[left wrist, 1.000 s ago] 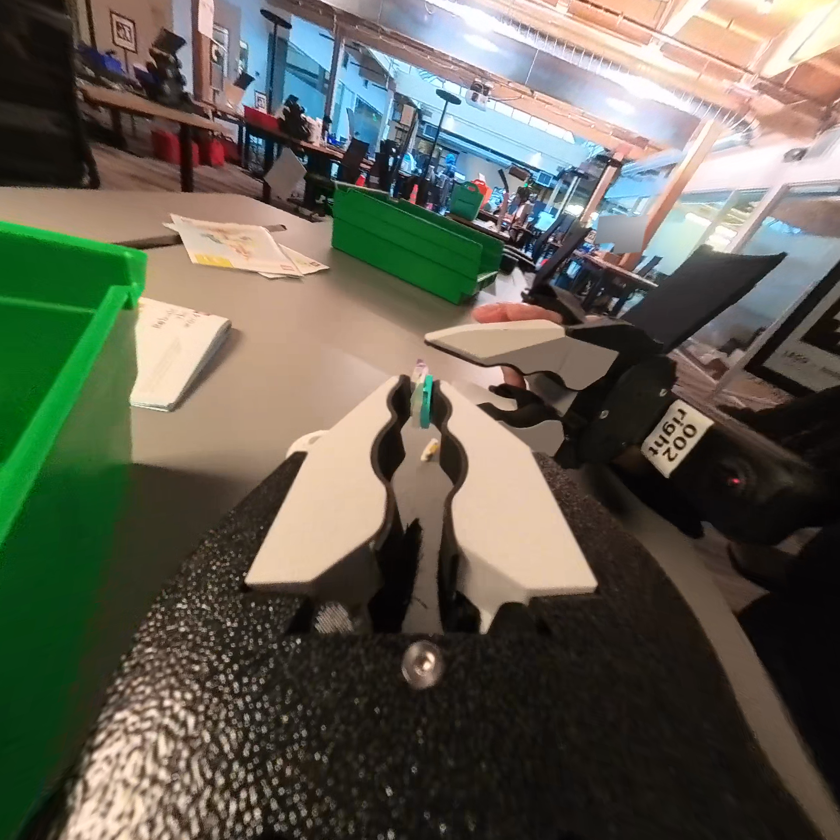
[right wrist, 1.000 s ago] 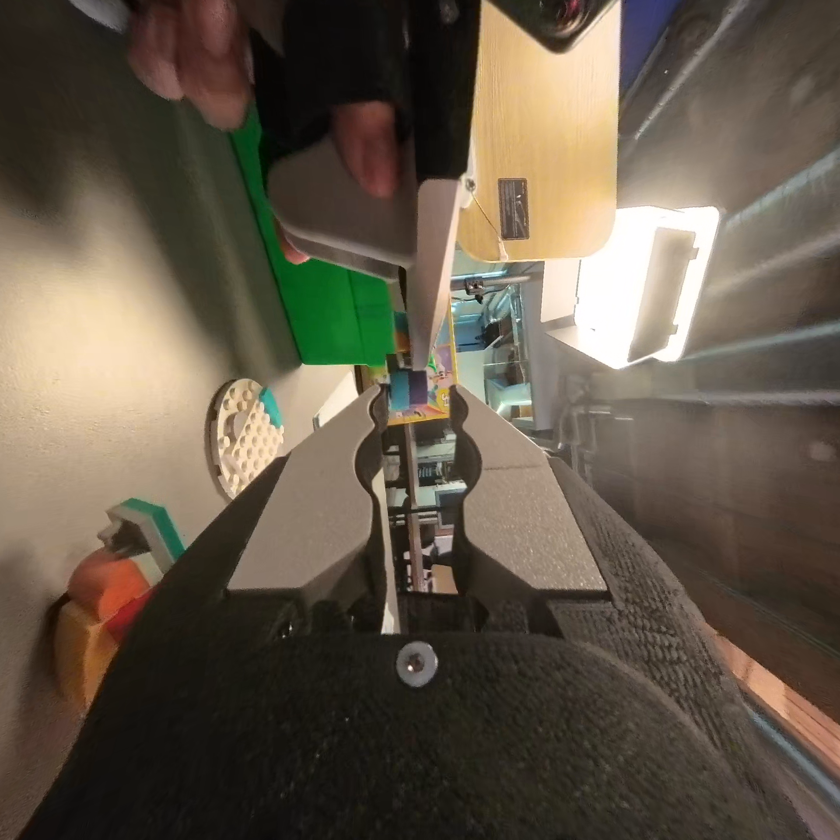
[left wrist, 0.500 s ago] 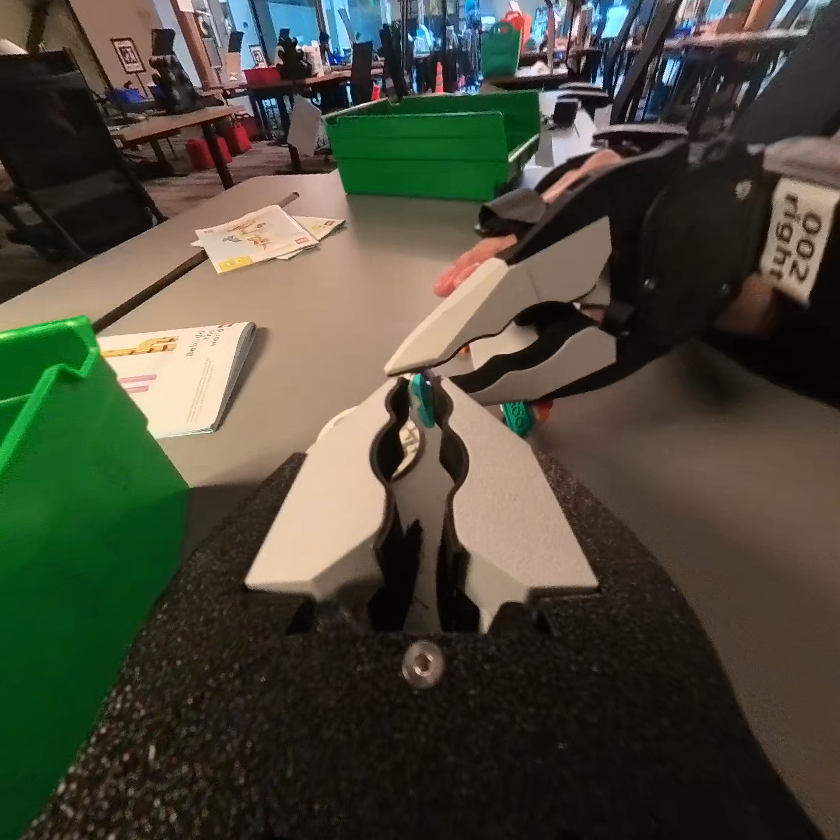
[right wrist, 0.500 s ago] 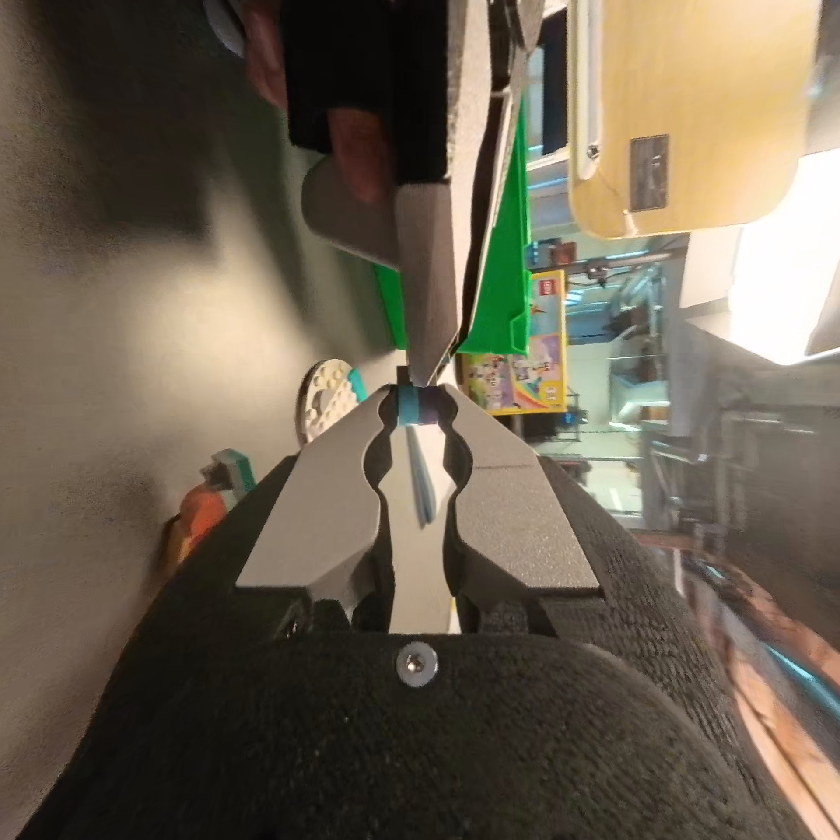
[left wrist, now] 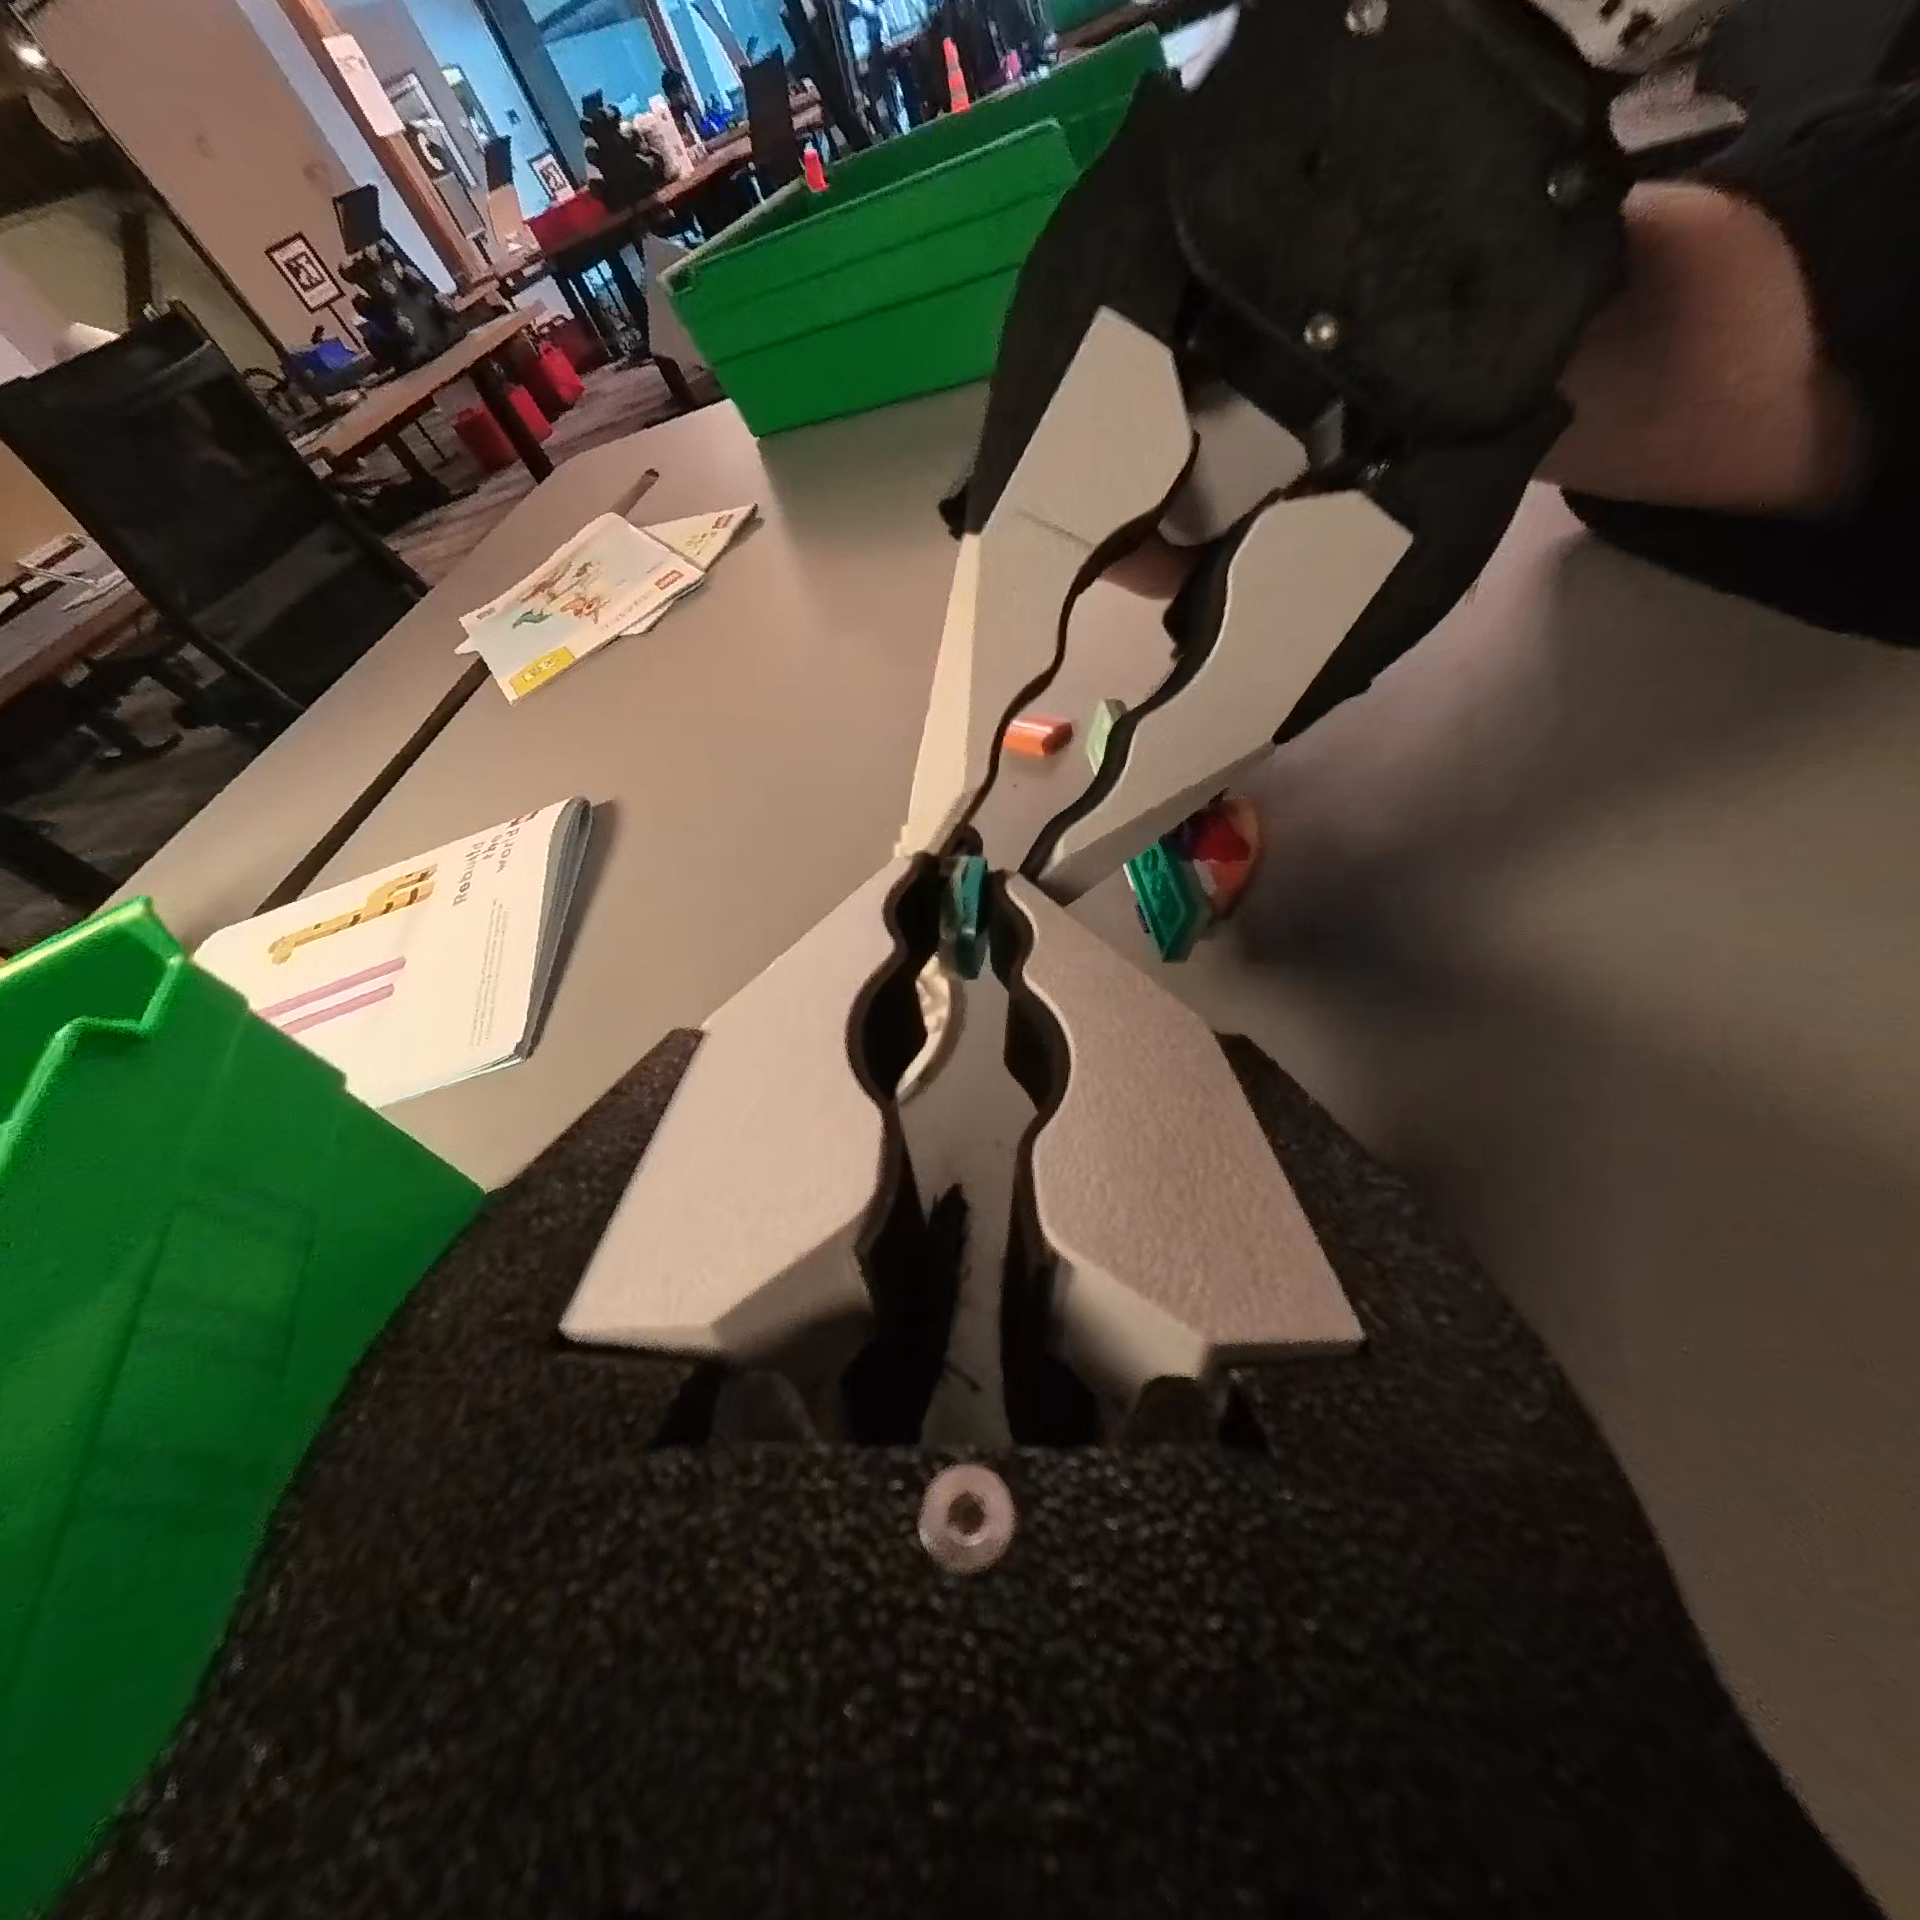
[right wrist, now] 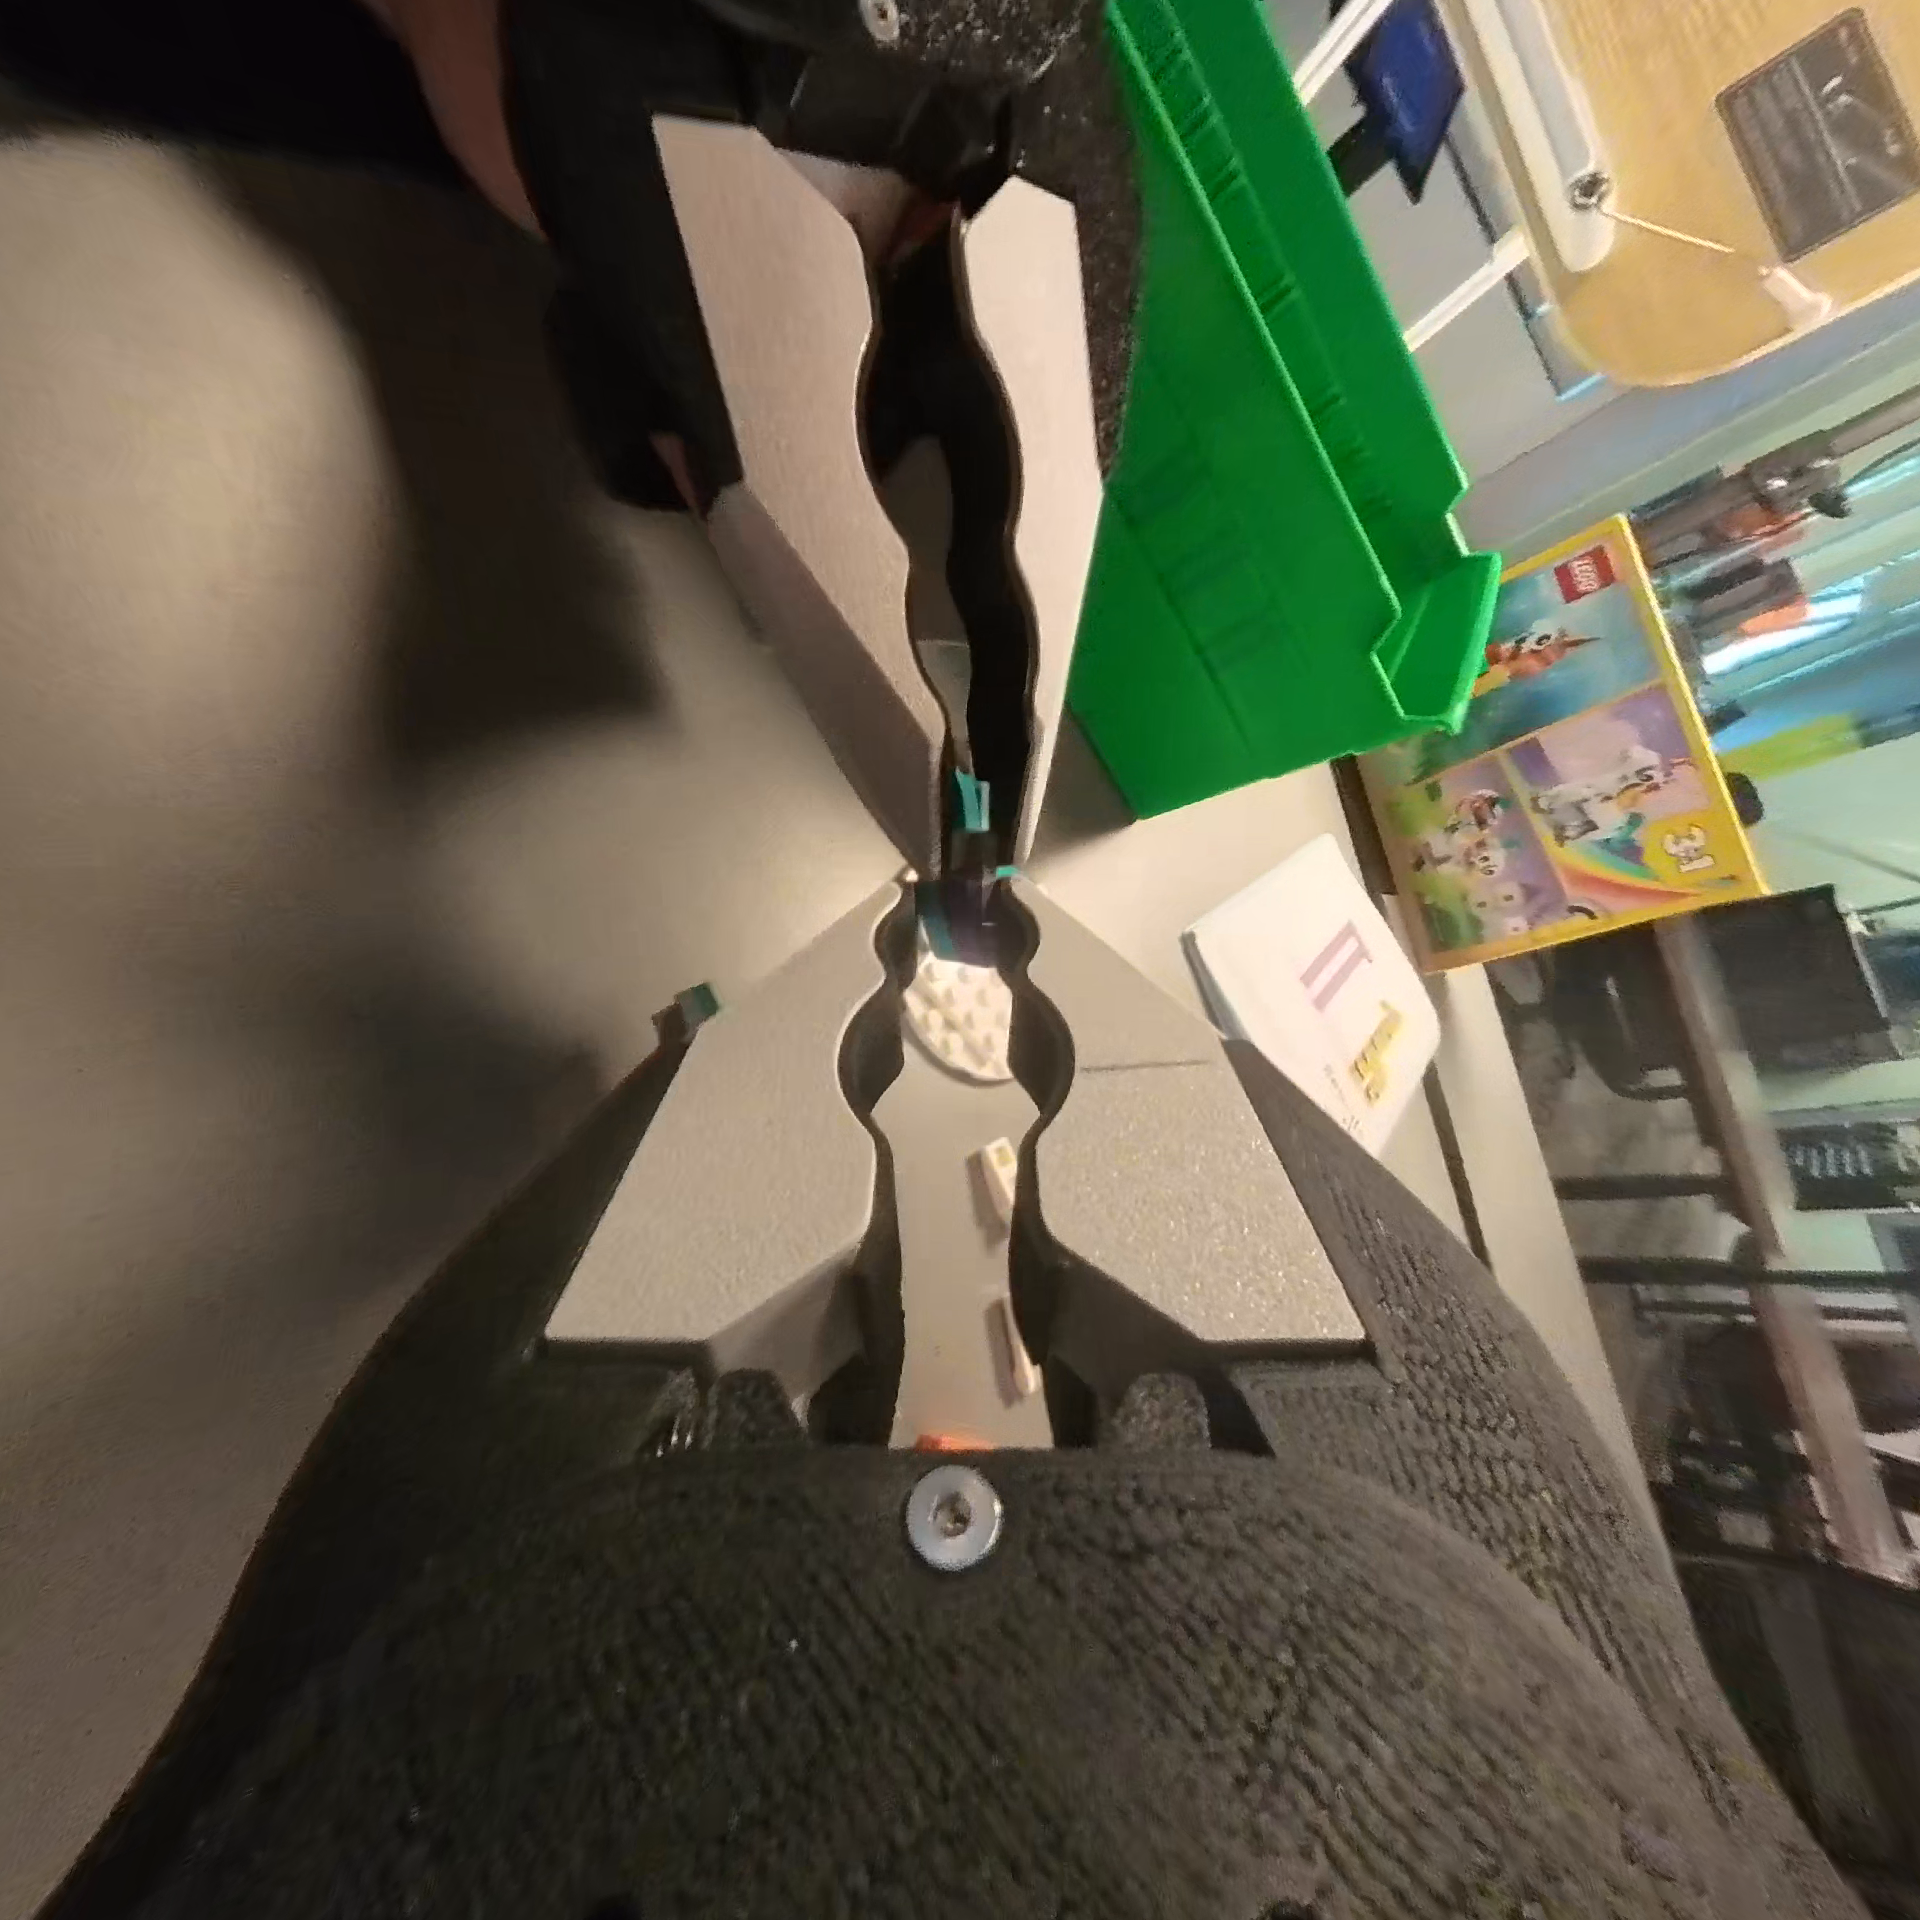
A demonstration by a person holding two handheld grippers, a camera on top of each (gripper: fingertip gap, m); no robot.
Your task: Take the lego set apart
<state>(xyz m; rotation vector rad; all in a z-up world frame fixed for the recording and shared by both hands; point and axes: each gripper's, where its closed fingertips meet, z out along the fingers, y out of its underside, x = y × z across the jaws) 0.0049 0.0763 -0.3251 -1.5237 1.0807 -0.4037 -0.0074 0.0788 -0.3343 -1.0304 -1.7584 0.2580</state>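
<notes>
My left gripper (left wrist: 961,888) is shut on a small teal lego piece (left wrist: 966,920). My right gripper (right wrist: 964,894) meets it tip to tip and is shut on the teal-and-purple end of the same small assembly (right wrist: 961,920). In the left wrist view the right gripper (left wrist: 987,857) comes down from the upper right. In the right wrist view the left gripper (right wrist: 971,831) comes in from the top. A white round studded plate (right wrist: 961,1023) lies on the grey table below the tips. A teal, red and orange lego cluster (left wrist: 1184,894) lies just right of them.
Loose pieces lie on the table: an orange one (left wrist: 1039,736), a teal one (left wrist: 1107,727), small white ones (right wrist: 995,1169). A green bin (left wrist: 156,1195) stands close on the left beside a booklet (left wrist: 416,935). More green bins (left wrist: 873,270) and leaflets (left wrist: 592,603) lie farther back. A lego box (right wrist: 1558,748) stands behind. Less than 4 cm separates the two grippers' tips. The right tips stand about 5 cm off the white round studded plate (right wrist: 961,1023).
The right gripper has swung from beside the left gripper to above it and turned. Both grippers stay shut on the small piece, tip to tip, now lower over the table.
</notes>
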